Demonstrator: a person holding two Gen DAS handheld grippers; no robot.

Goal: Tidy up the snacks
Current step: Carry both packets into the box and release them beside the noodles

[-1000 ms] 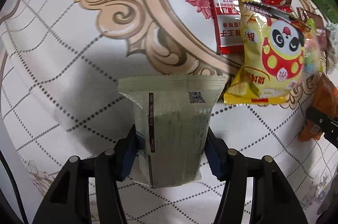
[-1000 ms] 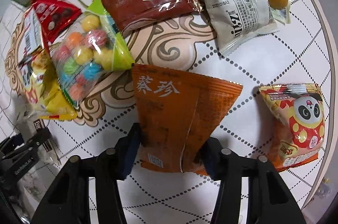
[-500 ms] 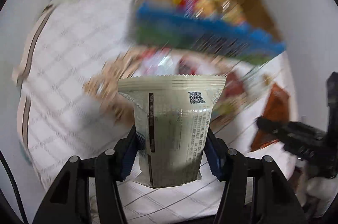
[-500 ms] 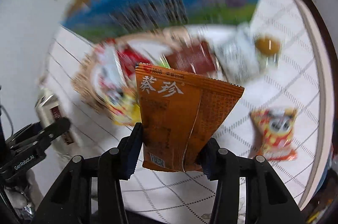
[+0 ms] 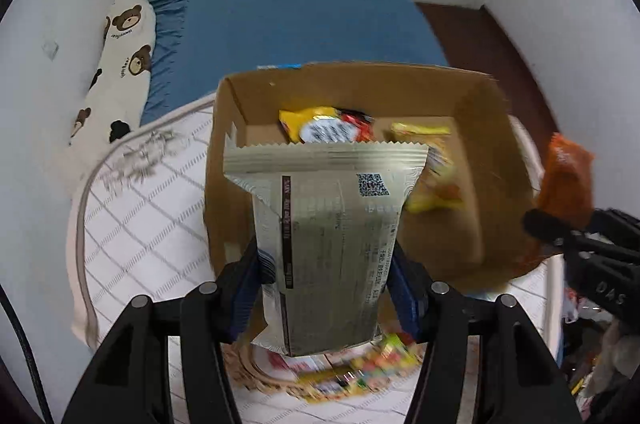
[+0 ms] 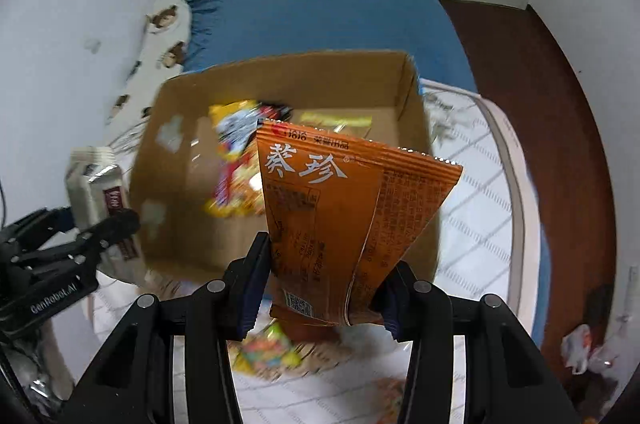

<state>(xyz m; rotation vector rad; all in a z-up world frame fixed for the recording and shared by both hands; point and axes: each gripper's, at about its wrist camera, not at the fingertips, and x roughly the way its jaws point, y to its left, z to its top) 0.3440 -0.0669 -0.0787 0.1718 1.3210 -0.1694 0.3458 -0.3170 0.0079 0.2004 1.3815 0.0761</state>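
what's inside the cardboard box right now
Inside the box lie a yellow bag, a red packet and more yellow packets. The held packets cover the rest.

A home bedroom: blue-sheeted bed (image 5: pixel 304 19), teddy-bear bolster pillow (image 5: pixel 120 63).

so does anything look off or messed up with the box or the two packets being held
Nothing stands out. The left gripper holds the pale packet and the right gripper the orange packet, both intact, before the open cardboard box with snacks already inside.
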